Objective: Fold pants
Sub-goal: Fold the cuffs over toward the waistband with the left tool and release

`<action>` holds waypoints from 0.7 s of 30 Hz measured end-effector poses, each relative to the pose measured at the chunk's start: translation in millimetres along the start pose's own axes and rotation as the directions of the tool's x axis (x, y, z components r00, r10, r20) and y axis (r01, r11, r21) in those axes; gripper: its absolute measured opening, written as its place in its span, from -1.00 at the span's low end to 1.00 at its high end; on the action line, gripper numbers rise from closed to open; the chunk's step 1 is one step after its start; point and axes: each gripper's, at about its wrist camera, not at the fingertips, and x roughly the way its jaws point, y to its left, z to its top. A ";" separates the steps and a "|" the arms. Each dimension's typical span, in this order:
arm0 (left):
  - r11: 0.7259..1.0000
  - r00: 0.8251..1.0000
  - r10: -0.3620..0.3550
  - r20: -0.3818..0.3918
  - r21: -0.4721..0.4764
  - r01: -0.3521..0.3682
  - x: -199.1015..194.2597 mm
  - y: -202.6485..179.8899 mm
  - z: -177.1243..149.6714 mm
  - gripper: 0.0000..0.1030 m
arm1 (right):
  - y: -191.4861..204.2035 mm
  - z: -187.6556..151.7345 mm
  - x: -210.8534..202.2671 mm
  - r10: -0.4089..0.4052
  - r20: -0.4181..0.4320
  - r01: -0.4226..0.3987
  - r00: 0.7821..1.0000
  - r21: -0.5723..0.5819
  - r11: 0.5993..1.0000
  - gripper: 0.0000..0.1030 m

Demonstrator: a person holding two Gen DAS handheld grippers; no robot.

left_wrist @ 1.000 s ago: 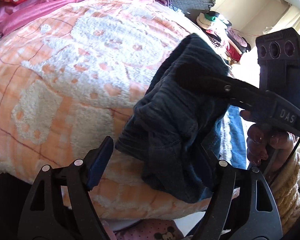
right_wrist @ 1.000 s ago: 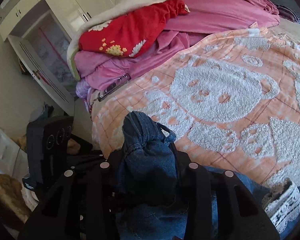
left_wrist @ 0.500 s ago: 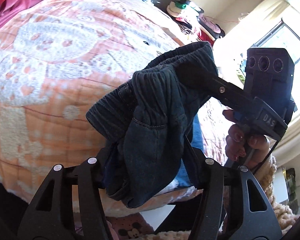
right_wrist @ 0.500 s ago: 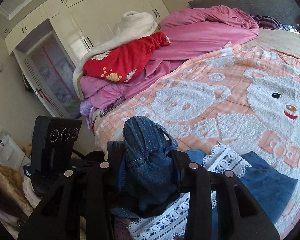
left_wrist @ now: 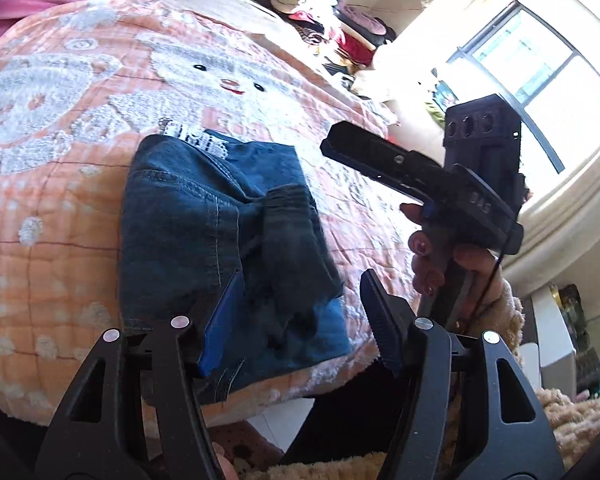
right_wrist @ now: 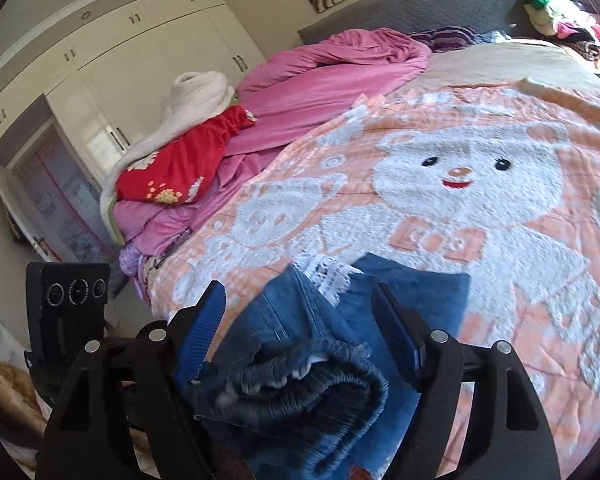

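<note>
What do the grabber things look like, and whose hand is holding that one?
Each gripper, left and right, has black triangular plastic arms with silver bolts and ridged blue finger pads. The right one carries a black box with three round lenses and white letters. The hand holding it is bare.

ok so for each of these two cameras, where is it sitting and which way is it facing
Left wrist: sits on the left gripper, facing across the bed toward the window; shows its open fingers, the right gripper and right hand.
Right wrist: sits on the right gripper, facing the wardrobe and pink bedding; shows its open fingers and the left gripper's camera block.
Shared: folded denim pants on the bear blanket.
</note>
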 end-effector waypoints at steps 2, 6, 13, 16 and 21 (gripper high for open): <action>0.999 0.999 0.023 0.029 0.022 -0.023 -6.6 -2.0 3.8 0.05 | -4.0 -10.2 -6.3 -0.054 -0.012 0.055 0.998 0.017 0.998 0.47; 0.987 0.985 0.158 0.076 0.030 -0.161 -17.4 -1.1 9.8 0.11 | 4.6 -26.8 -9.6 -0.120 -0.033 0.120 0.992 0.011 0.993 0.47; 0.920 0.926 0.378 -0.008 0.113 -0.375 26.1 21.5 17.5 0.14 | 38.7 -52.8 10.5 -0.256 -0.121 0.242 0.959 -0.122 0.963 0.47; 0.889 0.899 0.436 -0.036 0.170 -0.424 41.3 24.5 5.3 0.15 | 34.2 -70.4 19.5 -0.392 -0.174 0.358 0.903 -0.196 0.913 0.47; 0.916 0.918 0.392 -0.055 0.118 -0.384 38.5 33.3 6.5 0.15 | 14.3 -82.5 12.7 -0.396 -0.192 0.384 0.898 -0.096 0.918 0.48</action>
